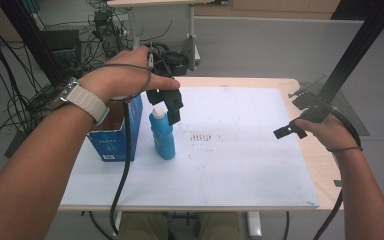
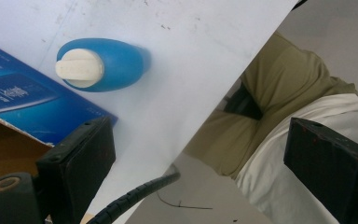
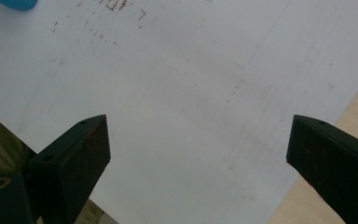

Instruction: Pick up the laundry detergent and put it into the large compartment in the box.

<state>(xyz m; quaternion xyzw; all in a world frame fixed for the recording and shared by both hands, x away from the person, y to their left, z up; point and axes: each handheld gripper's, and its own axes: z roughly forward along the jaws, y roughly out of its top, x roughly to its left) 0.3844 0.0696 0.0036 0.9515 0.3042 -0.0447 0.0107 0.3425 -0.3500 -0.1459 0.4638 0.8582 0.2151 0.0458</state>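
Note:
A blue bottle [image 1: 163, 137] with a white cap stands upright on the white mat [image 1: 240, 160], just right of an open blue cardboard box [image 1: 111, 142]. My left gripper [image 1: 166, 104] hovers right above the bottle's cap, open and holding nothing. From the left gripper view I look down on the bottle [image 2: 116, 65] and its cap [image 2: 79, 68], with the box [image 2: 23, 95] beside them; the left gripper [image 2: 200, 158] has its jaws wide apart. My right gripper [image 1: 291, 131] floats open near the mat's right edge. In its own view the right gripper [image 3: 198, 149] is over bare mat, and a sliver of the bottle [image 3: 16, 3] peeks in at top left.
The wooden table [image 1: 325, 165] edge shows right of the mat. A black frame post [image 1: 352, 55] rises at the back right. Cables and equipment [image 1: 105, 30] sit on the floor behind the table. The left gripper's cable [image 1: 122, 175] hangs across the mat's front left.

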